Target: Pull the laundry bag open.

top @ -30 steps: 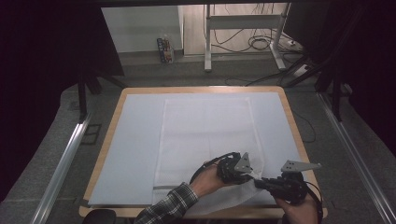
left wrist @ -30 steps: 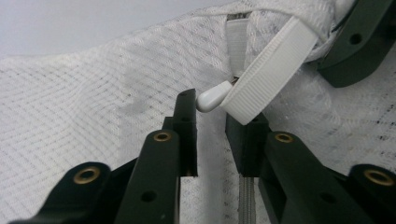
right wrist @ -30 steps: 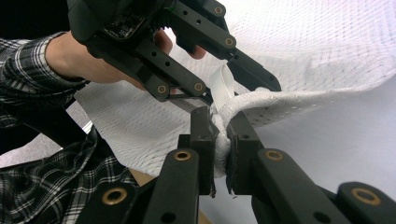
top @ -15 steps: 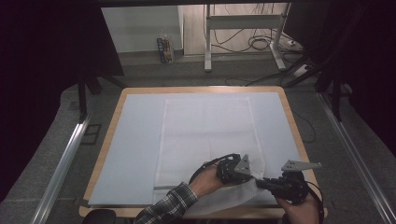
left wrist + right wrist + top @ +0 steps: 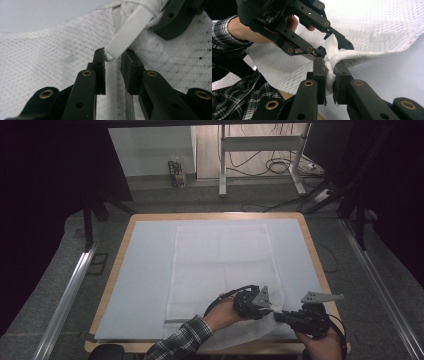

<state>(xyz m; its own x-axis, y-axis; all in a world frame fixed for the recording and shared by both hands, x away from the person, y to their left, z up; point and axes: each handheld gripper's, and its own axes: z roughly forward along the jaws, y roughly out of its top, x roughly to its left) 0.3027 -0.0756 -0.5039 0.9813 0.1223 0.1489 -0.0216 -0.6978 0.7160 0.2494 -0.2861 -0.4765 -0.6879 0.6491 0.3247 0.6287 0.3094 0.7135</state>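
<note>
A white mesh cloth (image 5: 220, 265) lies flat on the table, its near right corner lifted and bunched. My right gripper (image 5: 278, 315) comes in from the right and is shut on that bunched corner (image 5: 330, 66). A white ribbed strap (image 5: 127, 32) sticks out of the bunch. My left gripper (image 5: 271, 310), held by a hand in a plaid sleeve (image 5: 180, 340), meets it from the left. Its jaws (image 5: 113, 56) have just been opening. The strap's tip sits between them against one pad, with a gap to the other.
A pale sheet (image 5: 145, 270) covers the wooden table (image 5: 312, 250). Metal rails (image 5: 70, 290) run along both sides. Behind the table stand a desk frame (image 5: 222, 160), floor cables (image 5: 280, 167) and a small carton (image 5: 176, 172).
</note>
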